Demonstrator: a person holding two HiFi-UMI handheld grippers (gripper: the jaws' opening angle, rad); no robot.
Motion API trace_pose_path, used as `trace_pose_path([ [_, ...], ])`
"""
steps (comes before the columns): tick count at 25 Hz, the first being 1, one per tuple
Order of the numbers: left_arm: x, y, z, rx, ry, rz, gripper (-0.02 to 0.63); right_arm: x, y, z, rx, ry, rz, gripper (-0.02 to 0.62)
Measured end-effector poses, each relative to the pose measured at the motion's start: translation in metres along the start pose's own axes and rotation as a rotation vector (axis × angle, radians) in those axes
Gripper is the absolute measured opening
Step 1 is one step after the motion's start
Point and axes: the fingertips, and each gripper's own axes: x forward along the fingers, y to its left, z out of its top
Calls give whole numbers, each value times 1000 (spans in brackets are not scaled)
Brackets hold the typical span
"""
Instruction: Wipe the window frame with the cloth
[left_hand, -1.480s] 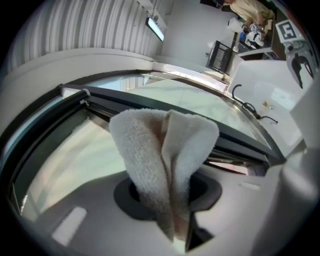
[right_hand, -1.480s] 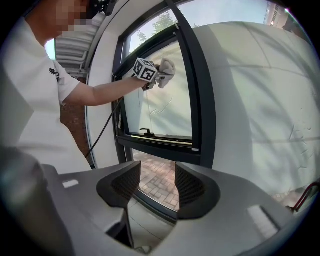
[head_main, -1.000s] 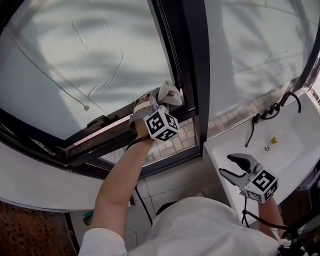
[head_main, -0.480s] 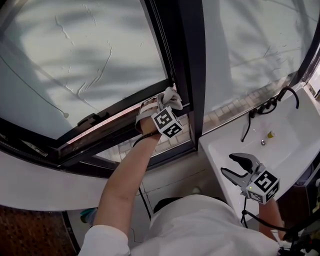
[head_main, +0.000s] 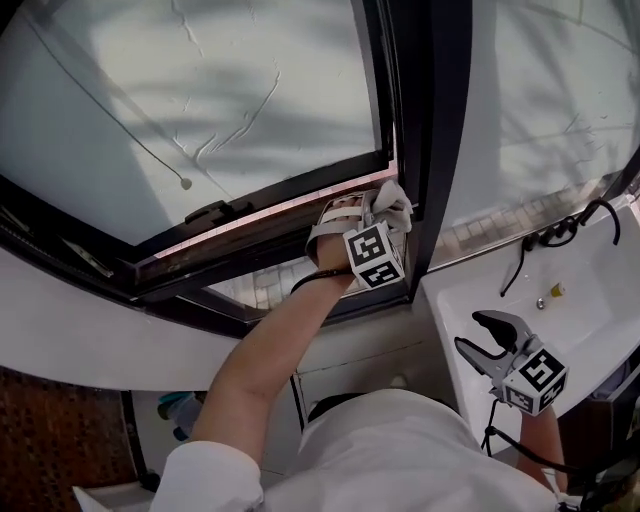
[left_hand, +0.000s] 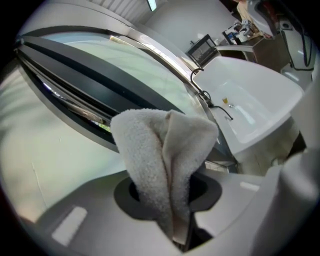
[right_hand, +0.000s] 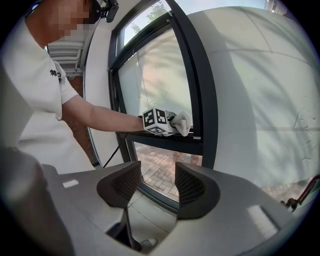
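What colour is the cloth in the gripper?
Off-white cloth, seen best in the left gripper view.

White washbasin (head_main: 600, 310), lower right. Black tap fittings (head_main: 545, 238) at its rear rim. Small yellow item (head_main: 556, 289) in the bowl. Brick paving (right_hand: 162, 172) outside, below.

The left gripper's (left_hand: 167, 195) grey jaws are clamped on a folded, pale grey terry cloth (left_hand: 160, 150), which stands up between them. Just beyond the cloth the dark metal window frame (left_hand: 82, 75) runs across, with pale frosted glass (left_hand: 135, 62) behind it. To the far right is a white rectangular basin (left_hand: 260, 97).
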Motion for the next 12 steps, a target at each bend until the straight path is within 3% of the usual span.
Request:
trace_pose_path([
  [5, -49, 1, -24, -16, -41, 39, 132, 26, 22, 13, -31, 1, 52, 216],
  [12, -135, 14, -145, -104, 41, 119, 132, 92, 81, 44, -96, 5, 186, 218],
])
